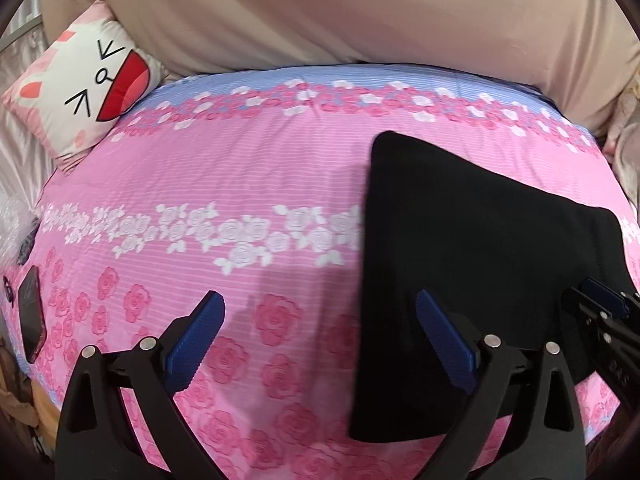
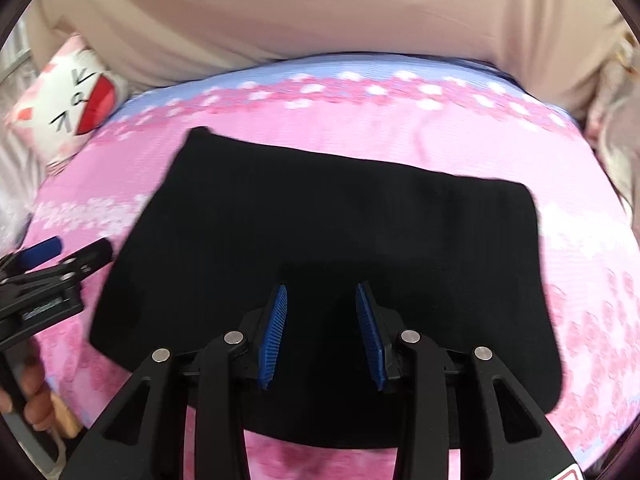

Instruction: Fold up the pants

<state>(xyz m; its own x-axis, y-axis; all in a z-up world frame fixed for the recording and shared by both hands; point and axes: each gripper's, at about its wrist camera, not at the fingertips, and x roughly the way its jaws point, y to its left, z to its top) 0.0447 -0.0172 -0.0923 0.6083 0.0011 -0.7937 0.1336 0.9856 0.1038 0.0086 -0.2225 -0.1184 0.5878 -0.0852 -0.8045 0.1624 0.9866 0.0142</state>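
- Right wrist view: right gripper [image 2: 321, 330], jaws parted and empty, above the folded black fabric pants [image 2: 320, 248]; careless nudging could undo folds.
- Left gripper [image 1: 320, 340], jaws released wide, could snag the pink rose-print bedsheet [image 1: 240, 184].

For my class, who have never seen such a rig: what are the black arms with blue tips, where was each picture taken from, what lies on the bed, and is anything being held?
No robot here: a person holds a two-finger gripper in each hand. Each gripper carries a camera looking forward along its fingers, so the black arms with blue pads at the bottom of each picture are that gripper's own fingers.

One picture is from the left gripper, the other from the right gripper. Each also shows the other gripper at its edge.

On the pink flowered bedsheet lie black pants, already folded into a flat block. A cat-face pillow sits in the far corner and a phone lies near the left edge.

Both grippers are open and hold nothing.
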